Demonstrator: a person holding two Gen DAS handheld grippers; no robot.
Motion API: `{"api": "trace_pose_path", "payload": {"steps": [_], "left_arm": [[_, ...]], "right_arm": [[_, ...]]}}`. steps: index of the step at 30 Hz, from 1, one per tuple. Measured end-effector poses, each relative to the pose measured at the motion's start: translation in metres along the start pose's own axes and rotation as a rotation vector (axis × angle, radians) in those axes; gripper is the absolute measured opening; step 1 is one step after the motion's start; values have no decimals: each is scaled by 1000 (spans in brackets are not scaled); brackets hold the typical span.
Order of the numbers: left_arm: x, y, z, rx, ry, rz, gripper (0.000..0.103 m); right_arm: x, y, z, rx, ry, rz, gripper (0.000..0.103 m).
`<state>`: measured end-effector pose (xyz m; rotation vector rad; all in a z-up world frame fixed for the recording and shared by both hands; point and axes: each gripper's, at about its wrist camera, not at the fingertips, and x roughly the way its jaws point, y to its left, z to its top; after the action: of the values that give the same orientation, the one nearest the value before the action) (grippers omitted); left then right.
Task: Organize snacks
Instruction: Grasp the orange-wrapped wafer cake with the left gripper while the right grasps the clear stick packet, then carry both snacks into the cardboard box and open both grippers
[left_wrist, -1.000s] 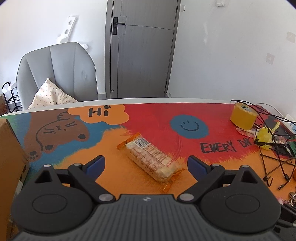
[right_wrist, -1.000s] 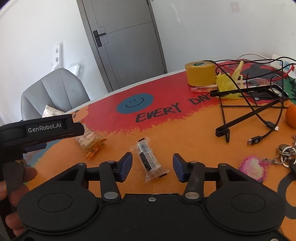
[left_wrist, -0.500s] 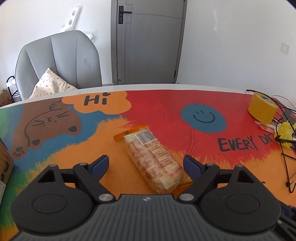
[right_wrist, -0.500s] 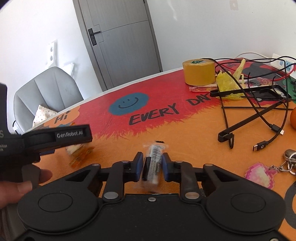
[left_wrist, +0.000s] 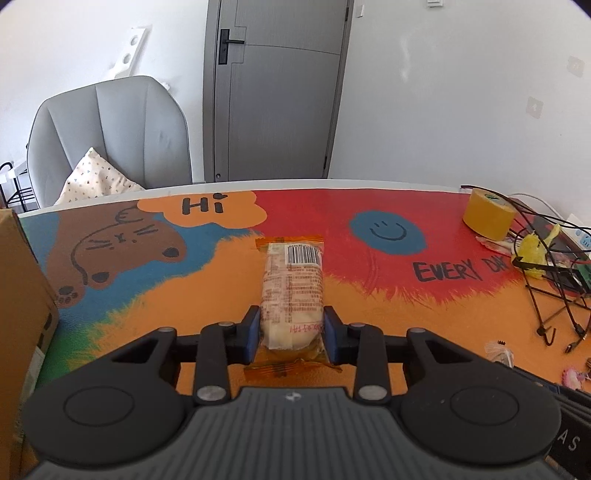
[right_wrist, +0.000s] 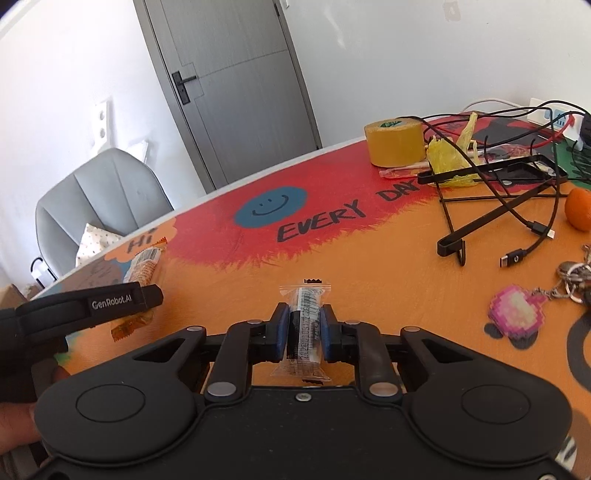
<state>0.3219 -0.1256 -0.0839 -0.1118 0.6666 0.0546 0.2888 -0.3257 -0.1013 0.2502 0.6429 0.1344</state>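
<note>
On the painted table (left_wrist: 147, 295), a long cracker pack (left_wrist: 292, 295) in clear, orange-ended wrap lies pinched near its end by the just-closed left gripper (left_wrist: 291, 334), while the right gripper (right_wrist: 303, 328) clamps a small clear packet (right_wrist: 303, 325) of something dark, perhaps lifted.

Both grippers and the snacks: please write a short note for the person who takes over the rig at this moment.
Left gripper: its jaws have just been closing and are now shut on the near end of the long cracker pack, which lies on the colourful table mat.
Right gripper: shut on the small clear snack packet.
Cardboard box stands at the left edge of the table.
Done: both snacks are gripped.
Left: lift and put them away; the pictures do not show where, perhaps the box.
</note>
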Motion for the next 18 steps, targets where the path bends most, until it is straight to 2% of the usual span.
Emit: {"api": "trace_pose_path", "payload": {"steps": [4,18], "left_arm": [[-22,11,-2,0,-20,-14,33],[-101,65,1,-39,-115,-27,33]], "right_arm": [[-13,11,-9,27,-21,16,19],[-56,66,-13,-7,-107,89,19]]}}
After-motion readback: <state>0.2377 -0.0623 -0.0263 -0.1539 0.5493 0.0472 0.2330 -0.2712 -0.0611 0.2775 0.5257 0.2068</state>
